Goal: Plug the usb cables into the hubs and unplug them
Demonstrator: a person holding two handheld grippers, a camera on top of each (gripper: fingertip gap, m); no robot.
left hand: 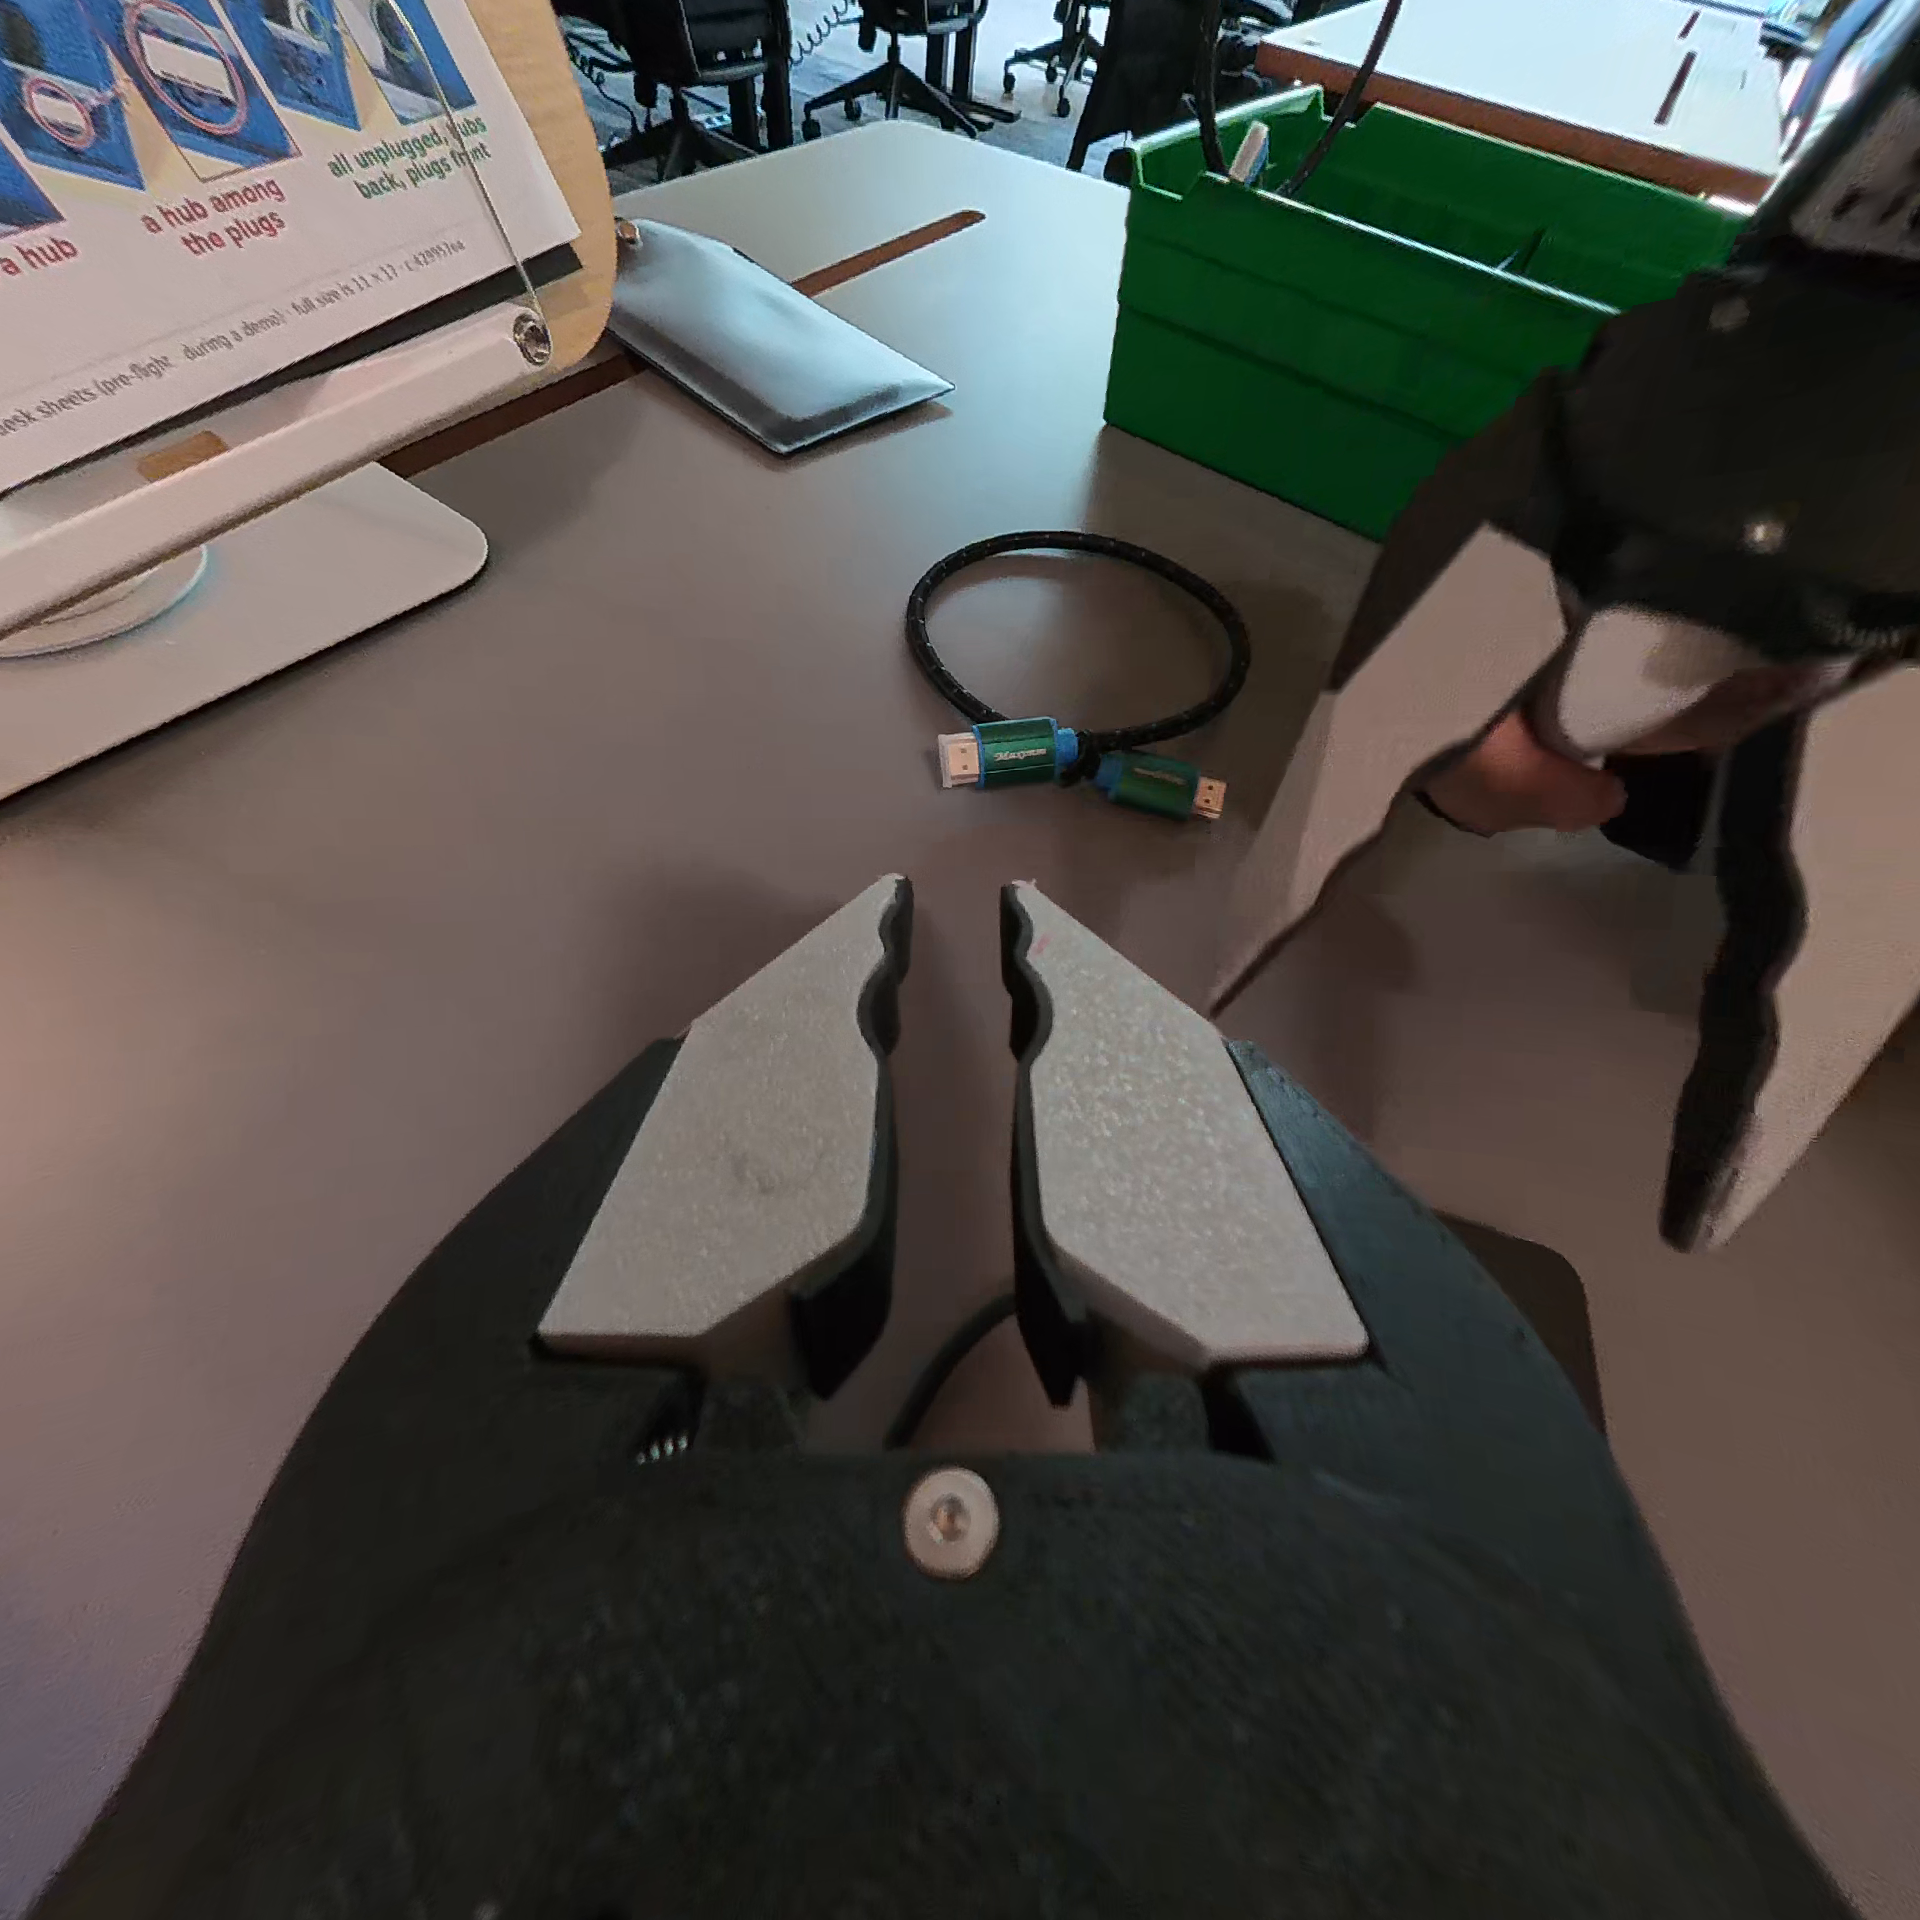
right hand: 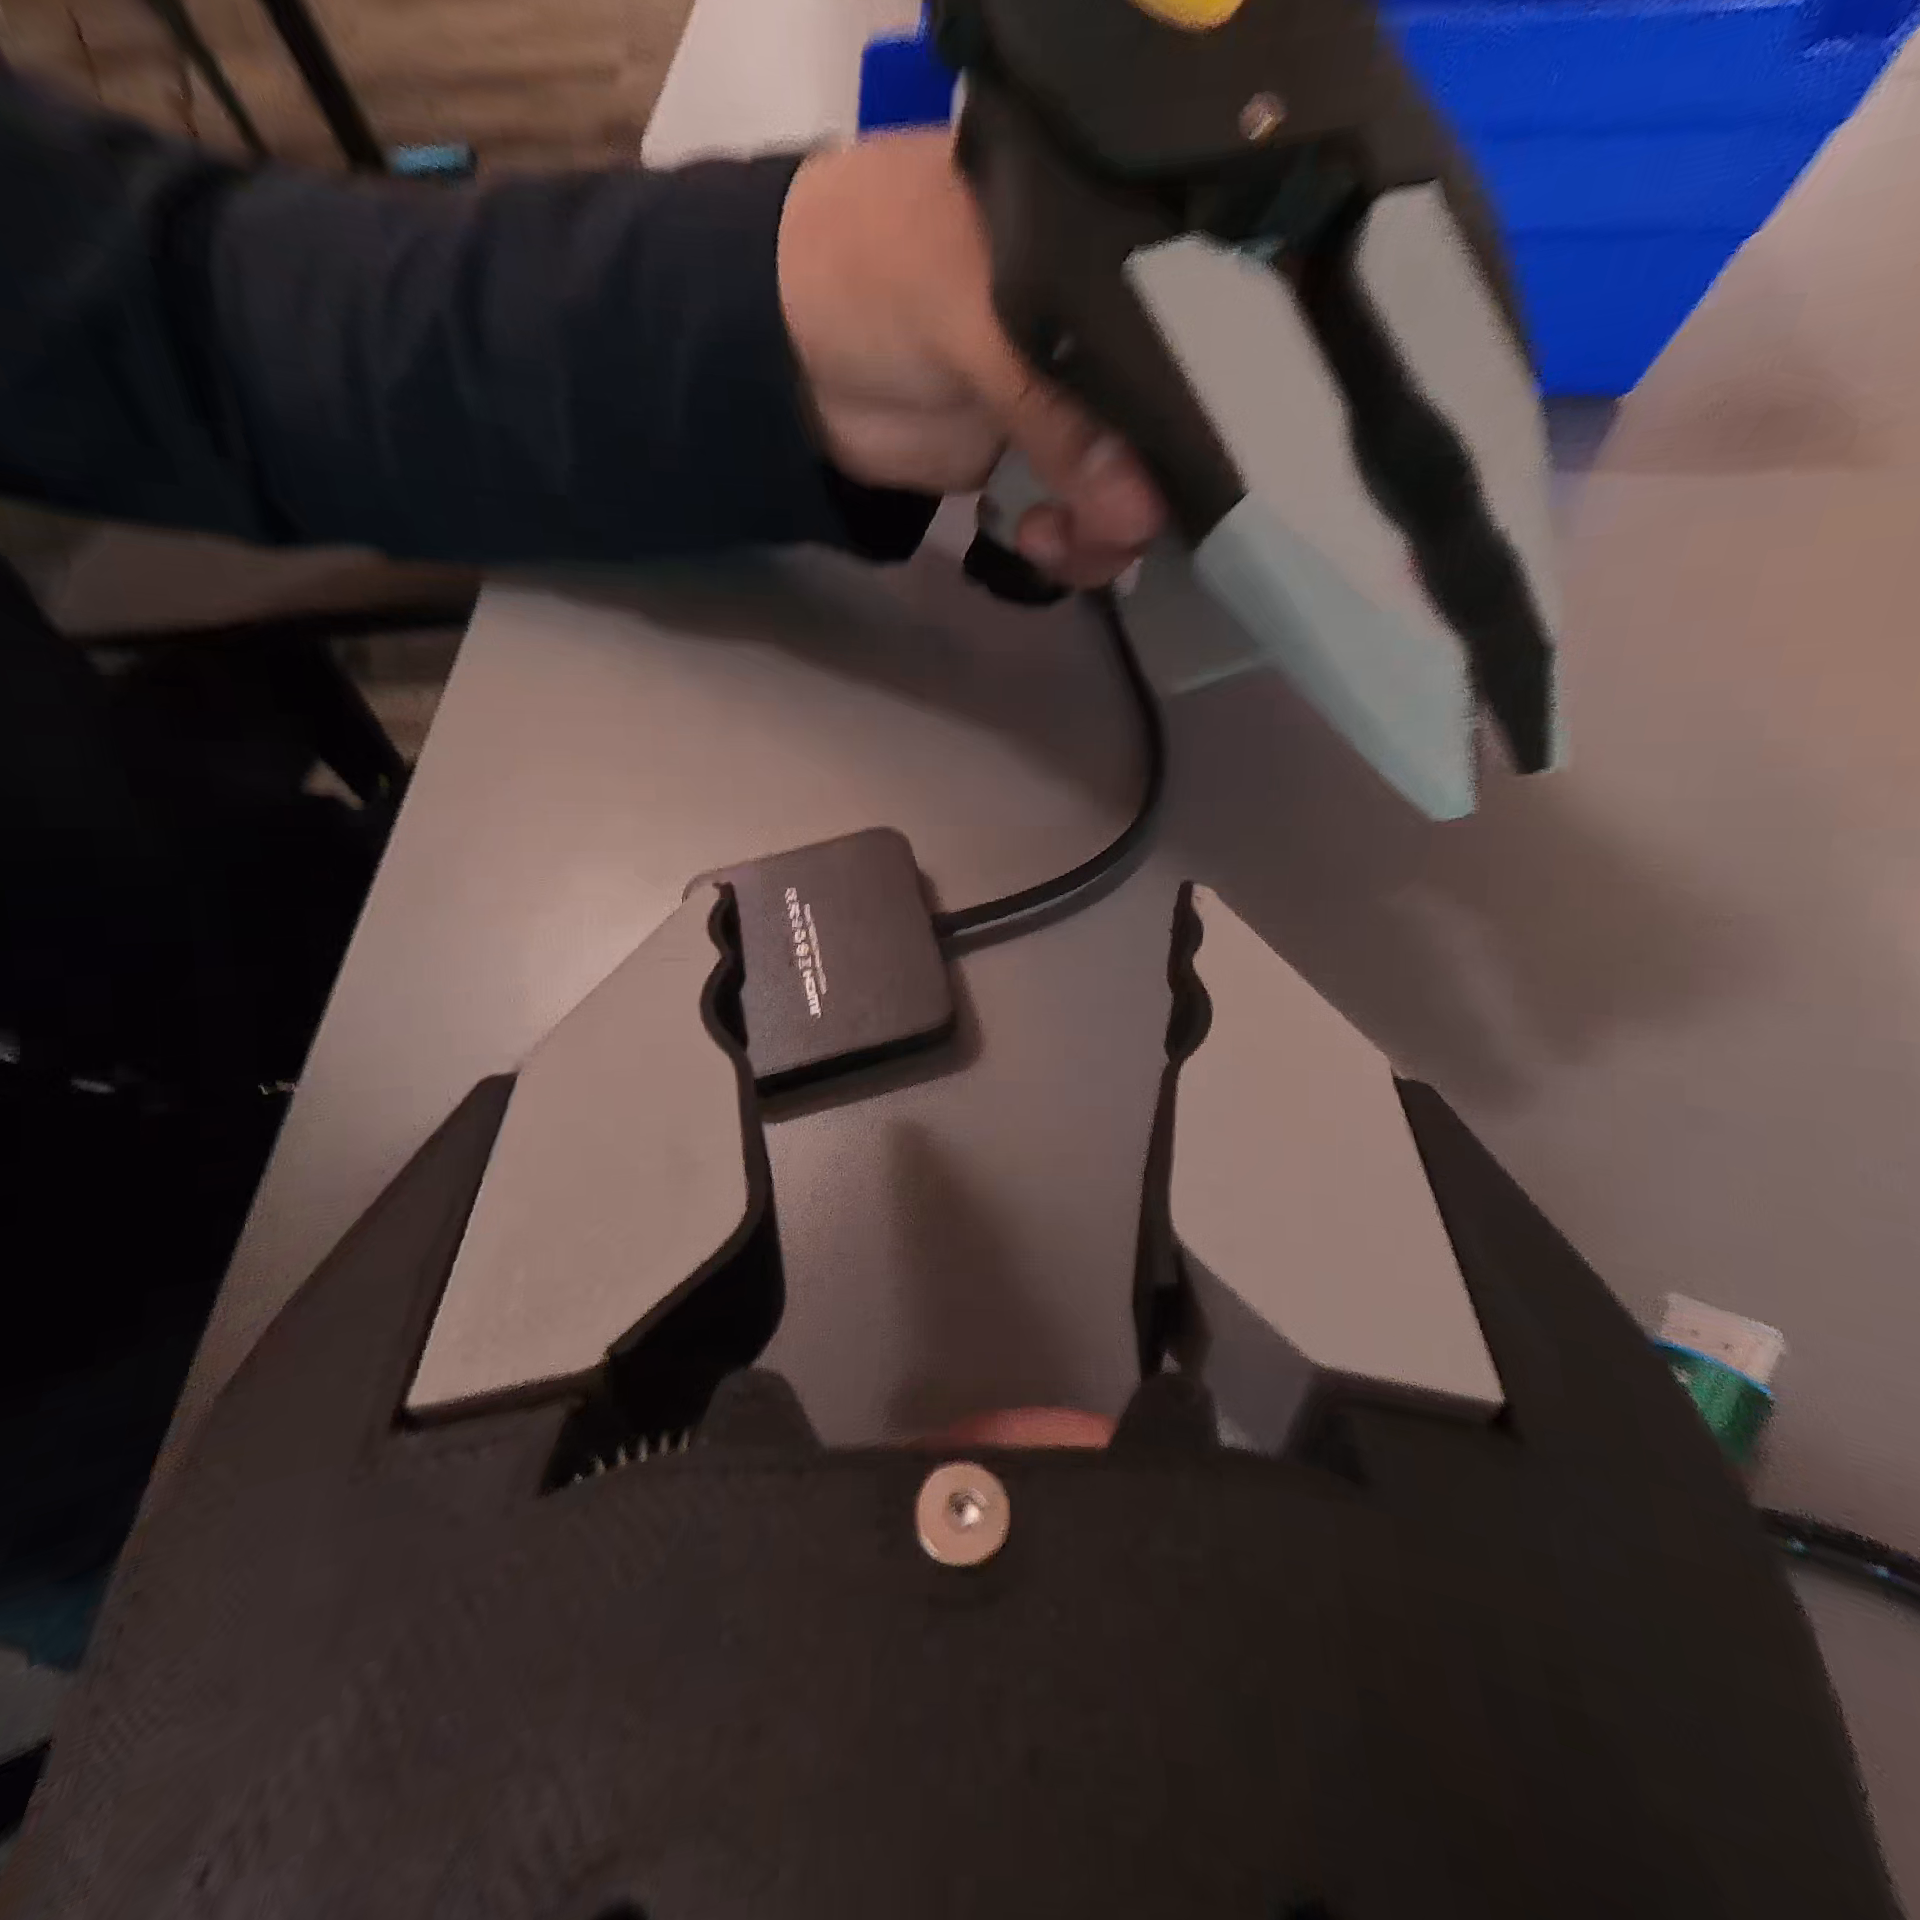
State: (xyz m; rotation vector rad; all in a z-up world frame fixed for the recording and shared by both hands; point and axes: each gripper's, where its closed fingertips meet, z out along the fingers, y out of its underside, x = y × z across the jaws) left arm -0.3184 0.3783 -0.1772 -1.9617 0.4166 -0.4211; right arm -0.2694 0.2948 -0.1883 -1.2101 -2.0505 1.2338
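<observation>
My right gripper [right hand: 951, 904] is open wide just above the grey table [right hand: 623, 748]. A flat black hub [right hand: 852, 956] lies on the table between its fingers, close against the left fingertip. The hub's black cable [right hand: 1132, 790] curves away under my left gripper [right hand: 1486, 784], which a person's hand [right hand: 914, 332] holds above the table. In the left wrist view my left gripper [left hand: 954, 894] stands only a narrow gap open and holds nothing. A coiled black braided cable [left hand: 1081, 644] with green-and-blue plugs lies ahead of it. The right gripper [left hand: 1455, 1122] shows at the right.
A green bin [left hand: 1330, 312] stands at the back right, with a silver pouch [left hand: 769, 332] to its left. A stand with a printed sheet [left hand: 260, 208] fills the left. A blue bin [right hand: 1662, 156] is at the far side. The table's edge [right hand: 416, 831] runs along the left.
</observation>
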